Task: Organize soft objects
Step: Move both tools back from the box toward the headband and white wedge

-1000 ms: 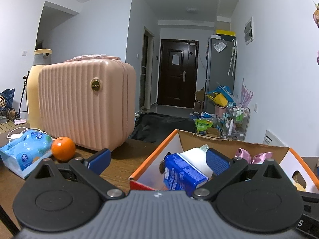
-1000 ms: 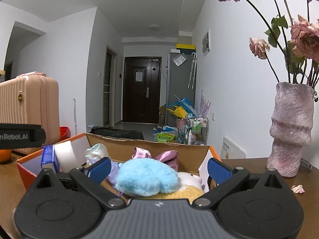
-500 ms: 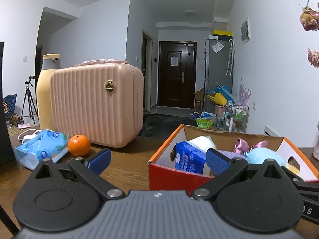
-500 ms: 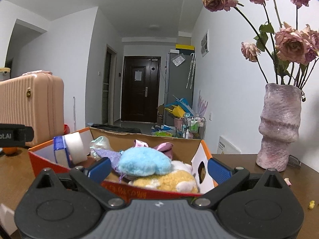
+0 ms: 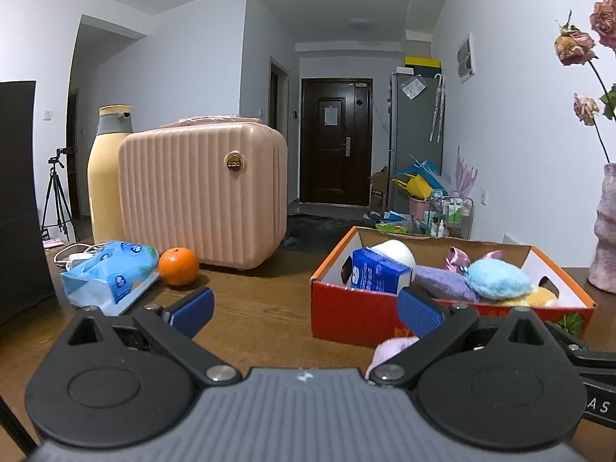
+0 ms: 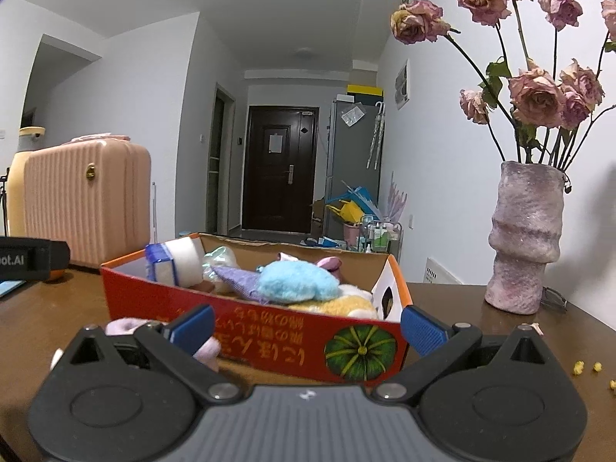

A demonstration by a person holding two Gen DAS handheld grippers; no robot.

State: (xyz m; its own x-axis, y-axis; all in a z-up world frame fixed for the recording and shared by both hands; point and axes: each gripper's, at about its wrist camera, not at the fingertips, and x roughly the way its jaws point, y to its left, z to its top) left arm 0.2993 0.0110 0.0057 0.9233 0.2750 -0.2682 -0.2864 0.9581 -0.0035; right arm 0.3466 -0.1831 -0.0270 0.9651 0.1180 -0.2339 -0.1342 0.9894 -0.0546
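A red-and-orange cardboard box (image 5: pixel 358 315) (image 6: pixel 269 331) stands on the wooden table. It holds a light blue plush (image 5: pixel 496 279) (image 6: pixel 296 281), a purple cloth (image 5: pixel 442 281), a yellow plush (image 6: pixel 331 304), a pink bow (image 5: pixel 458 260), a blue tissue pack (image 5: pixel 379 275) and a white roll (image 5: pixel 396 252). A pale pink soft item (image 5: pixel 389 350) (image 6: pixel 208 350) lies on the table just in front of the box. My left gripper (image 5: pixel 304 310) is open and empty, short of the box's left corner. My right gripper (image 6: pixel 306 327) is open and empty, facing the front wall.
Left of the box are a pink suitcase (image 5: pixel 204 196), an orange (image 5: pixel 178 271), a blue tissue pack (image 5: pixel 111 275) and a tall yellow bottle (image 5: pixel 104 169). A vase of dried roses (image 6: pixel 525 238) stands right of the box. Yellow crumbs (image 6: pixel 585 365) dot the table at right.
Both grippers have drawn back from over the box, so its front wall now shows. The pale pink item in front of the box has come into view.
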